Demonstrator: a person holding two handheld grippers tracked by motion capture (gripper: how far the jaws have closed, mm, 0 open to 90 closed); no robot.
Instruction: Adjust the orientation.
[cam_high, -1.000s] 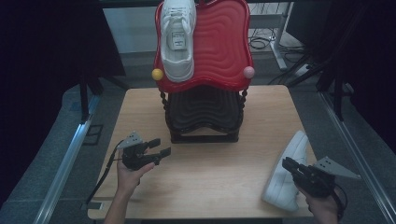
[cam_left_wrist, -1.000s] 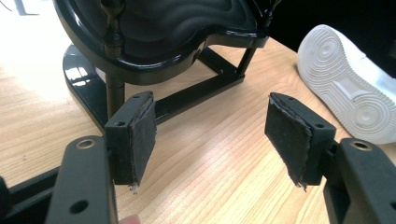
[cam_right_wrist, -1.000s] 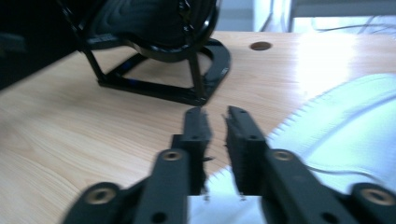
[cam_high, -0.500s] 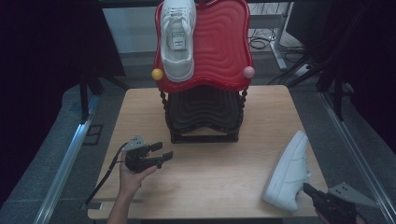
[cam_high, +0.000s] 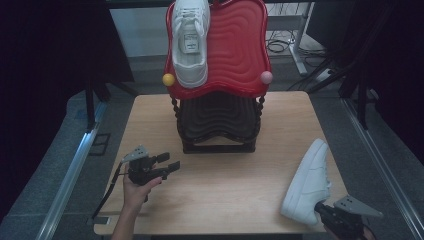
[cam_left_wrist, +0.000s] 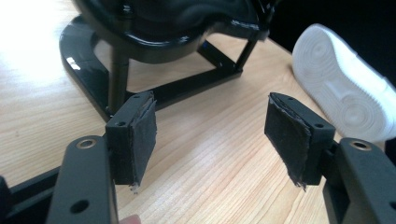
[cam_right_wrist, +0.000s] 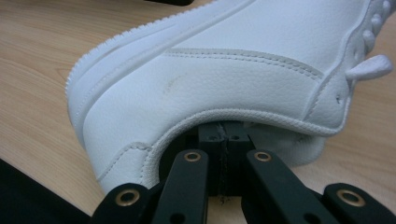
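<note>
From the high view, your left tongs (cam_high: 167, 163) hovered over the pale wooden desk (cam_high: 235, 180), in front of the left foot of the black wavy-shelved shoe rack (cam_high: 218, 125), their jaws set wide apart with nothing between them. Your right tongs (cam_high: 320, 208) sat at the desk's near right corner, touching the heel end of the white leather sneaker (cam_high: 310, 181), which lay on its side with its toe pointing away from you. A second white leather sneaker (cam_high: 190, 40) rested on the red wavy top shelf (cam_high: 235, 47) of the rack, toe toward you, with a yellow ball knob (cam_high: 168, 79) and a pink ball knob (cam_high: 266, 77) at the shelf's corners.

From the left gripper view, your left tongs (cam_left_wrist: 210, 130) stood wide — bare wood showed between the pads. The rack's black base (cam_left_wrist: 88, 56) lay just ahead, and the white leather sneaker (cam_left_wrist: 345, 88) showed its sole well off to the right.

From the right gripper view, your right tongs (cam_right_wrist: 226, 140) had just been closing and stood pressed together at the sneaker's heel opening (cam_right_wrist: 224, 121), under the collar rim — whether they pinched any of the lining, I couldn't tell. The sneaker (cam_right_wrist: 224, 65) lay on the desk (cam_right_wrist: 46, 42).
</note>
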